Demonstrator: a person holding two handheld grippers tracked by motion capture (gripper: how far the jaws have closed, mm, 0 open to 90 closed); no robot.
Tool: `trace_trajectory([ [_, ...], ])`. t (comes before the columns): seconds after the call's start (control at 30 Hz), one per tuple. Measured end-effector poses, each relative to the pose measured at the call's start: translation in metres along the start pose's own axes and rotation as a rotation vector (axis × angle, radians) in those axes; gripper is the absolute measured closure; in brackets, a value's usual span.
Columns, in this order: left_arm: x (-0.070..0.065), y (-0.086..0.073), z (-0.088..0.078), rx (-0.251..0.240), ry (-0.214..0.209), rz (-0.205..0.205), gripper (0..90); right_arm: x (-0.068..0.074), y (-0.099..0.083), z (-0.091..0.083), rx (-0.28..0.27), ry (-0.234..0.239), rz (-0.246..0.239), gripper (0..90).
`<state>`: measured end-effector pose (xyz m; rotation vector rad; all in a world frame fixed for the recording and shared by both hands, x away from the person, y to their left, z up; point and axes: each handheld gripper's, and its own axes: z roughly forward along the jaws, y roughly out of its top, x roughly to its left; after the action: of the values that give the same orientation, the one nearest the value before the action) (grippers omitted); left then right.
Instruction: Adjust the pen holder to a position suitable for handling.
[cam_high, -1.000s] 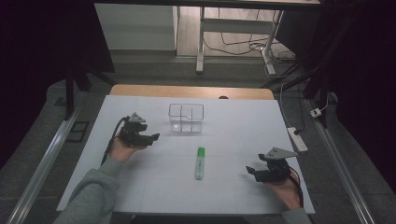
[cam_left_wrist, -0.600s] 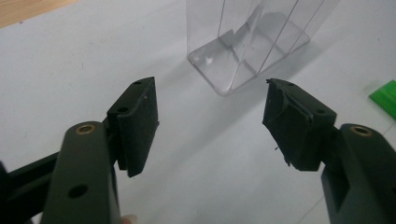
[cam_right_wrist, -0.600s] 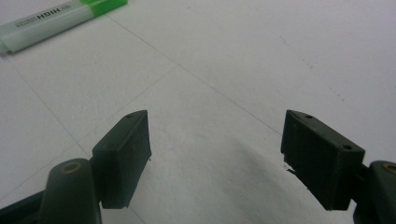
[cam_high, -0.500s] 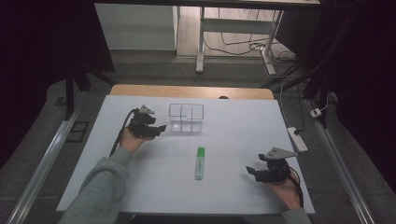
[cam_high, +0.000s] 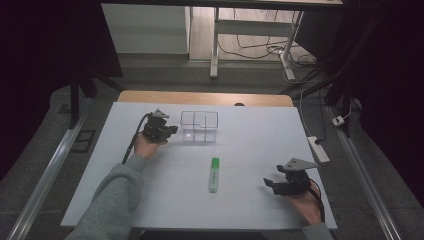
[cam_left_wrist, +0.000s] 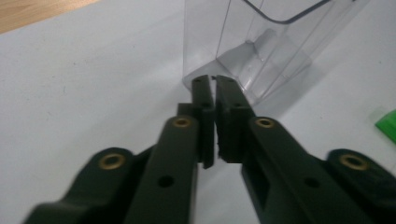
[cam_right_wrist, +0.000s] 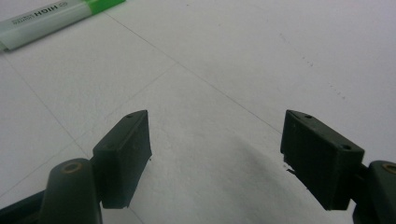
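**Left gripper closes beside the clear box; right gripper waits, jaws apart**

A white rectangular table top (cam_high: 250, 150) carries everything, with a strip of bare wood along its far edge. Near that far edge, about mid-width, stands a clear plastic box with inner dividers (cam_high: 199, 127), upright and open at the top. The left gripper view shows one of its see-through walls and its bottom corner close ahead.

A grey-sleeved left forearm (cam_high: 117, 192) reaches up from the lower edge of the high view and angles toward the box. Its hand holds the left gripper (cam_high: 170, 131) just beside the box's left wall, with the black cable trailing back along the wrist. The jaws point at the box and have just been closing. In the left gripper view the left gripper (cam_left_wrist: 214, 86) shows its pads nearly meeting, a thin slit between them and nothing held, with the tips just short of the box's base corner.

The right hand rests near the table's right front corner, wrist low, and aims the right gripper (cam_high: 268, 183) toward the table's middle. Its jaws stand wide with bare table between them.

A green and white highlighter pen (cam_high: 214, 174) lies flat between the two hands, in front of the box and apart from it.
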<state>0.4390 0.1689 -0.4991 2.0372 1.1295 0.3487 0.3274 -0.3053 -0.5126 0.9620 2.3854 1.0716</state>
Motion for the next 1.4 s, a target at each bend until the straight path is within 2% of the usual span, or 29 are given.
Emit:
trace_trajectory([
  [0.07, 0.002, 0.001, 0.006, 0.0, -0.011, -0.021, 88.8, 0.0, 0.0, 0.0, 0.001, -0.001, 0.0, 23.9],
  [0.33, 0.005, 0.007, 0.019, 0.011, -0.031, -0.046, 88.9, -0.001, 0.0, 0.0, 0.003, 0.001, -0.001, 24.0],
  [0.4, 0.005, 0.008, 0.021, 0.014, -0.022, -0.049, 88.9, 0.0, 0.0, 0.001, -0.001, 0.001, 0.001, 24.1],
  [0.5, 0.008, 0.007, 0.024, 0.01, -0.036, -0.071, 88.9, 0.0, 0.0, 0.001, 0.0, 0.002, 0.0, 24.1],
  [0.83, 0.008, 0.008, 0.026, 0.021, -0.03, -0.075, 88.9, -0.001, 0.0, 0.001, 0.003, 0.004, -0.002, 24.3],
  [0.97, 0.004, 0.011, 0.028, 0.02, -0.04, -0.068, 88.9, 0.0, 0.0, 0.001, 0.004, 0.004, -0.005, 24.3],
  [1.0, 0.0, 0.014, 0.03, 0.023, -0.046, -0.055, 88.9, 0.0, 0.0, 0.001, 0.005, 0.004, -0.005, 24.3],
  [1.4, -0.02, 0.026, 0.045, 0.03, -0.076, -0.033, 88.9, 0.0, 0.0, 0.002, 0.009, 0.007, -0.006, 24.3],
])
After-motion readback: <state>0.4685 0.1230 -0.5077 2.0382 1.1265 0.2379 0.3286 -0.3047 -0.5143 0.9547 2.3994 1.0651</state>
